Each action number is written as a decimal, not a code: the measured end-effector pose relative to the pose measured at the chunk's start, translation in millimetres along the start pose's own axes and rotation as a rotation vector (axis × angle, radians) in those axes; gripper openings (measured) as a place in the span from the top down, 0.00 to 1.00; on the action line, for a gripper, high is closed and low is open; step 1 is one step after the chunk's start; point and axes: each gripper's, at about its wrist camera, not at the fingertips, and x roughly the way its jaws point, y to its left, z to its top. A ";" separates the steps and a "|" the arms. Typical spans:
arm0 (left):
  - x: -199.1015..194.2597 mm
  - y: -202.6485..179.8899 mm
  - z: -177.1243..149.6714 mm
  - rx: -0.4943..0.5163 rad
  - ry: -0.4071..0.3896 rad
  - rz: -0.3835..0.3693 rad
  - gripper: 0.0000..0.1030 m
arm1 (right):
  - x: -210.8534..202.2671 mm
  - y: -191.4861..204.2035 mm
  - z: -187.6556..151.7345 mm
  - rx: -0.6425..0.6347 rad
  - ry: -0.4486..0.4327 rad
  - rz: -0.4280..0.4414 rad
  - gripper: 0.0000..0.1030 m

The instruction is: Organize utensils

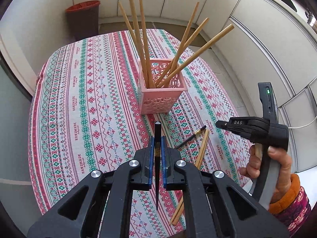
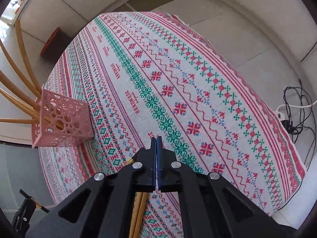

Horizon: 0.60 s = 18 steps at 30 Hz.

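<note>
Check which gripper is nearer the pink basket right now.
Left. The left gripper, shut on a black chopstick, sits just in front of the pink basket. The right gripper, shut and empty, is farther off to the side.

L gripper [image 1: 157, 150]: jaws clamped, angled down | R gripper [image 2: 156, 148]: jaws closed empty, angled down

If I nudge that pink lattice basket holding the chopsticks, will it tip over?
Probably yes. The pink basket looks like light, cut-out plastic, and the tall bamboo chopsticks lean far above its rim, likely making it top-heavy. On the woven tablecloth it may catch rather than slide.
</note>
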 end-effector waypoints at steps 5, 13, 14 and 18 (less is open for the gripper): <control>-0.6 -0.2 0.5 0.003 -0.003 -0.006 0.94 | 7.3 11.4 -4.1 0.050 0.074 0.096 0.95; -9.4 7.6 6.4 -0.023 -0.025 -0.031 0.94 | 30.3 47.7 -12.6 0.111 0.128 -0.001 0.72; -10.3 7.9 6.9 -0.024 -0.027 -0.036 0.94 | 38.7 54.0 -10.7 0.133 0.142 -0.015 0.71; -16.5 16.1 10.3 -0.046 -0.040 -0.067 0.93 | 53.0 82.0 -12.5 0.137 0.105 -0.142 0.65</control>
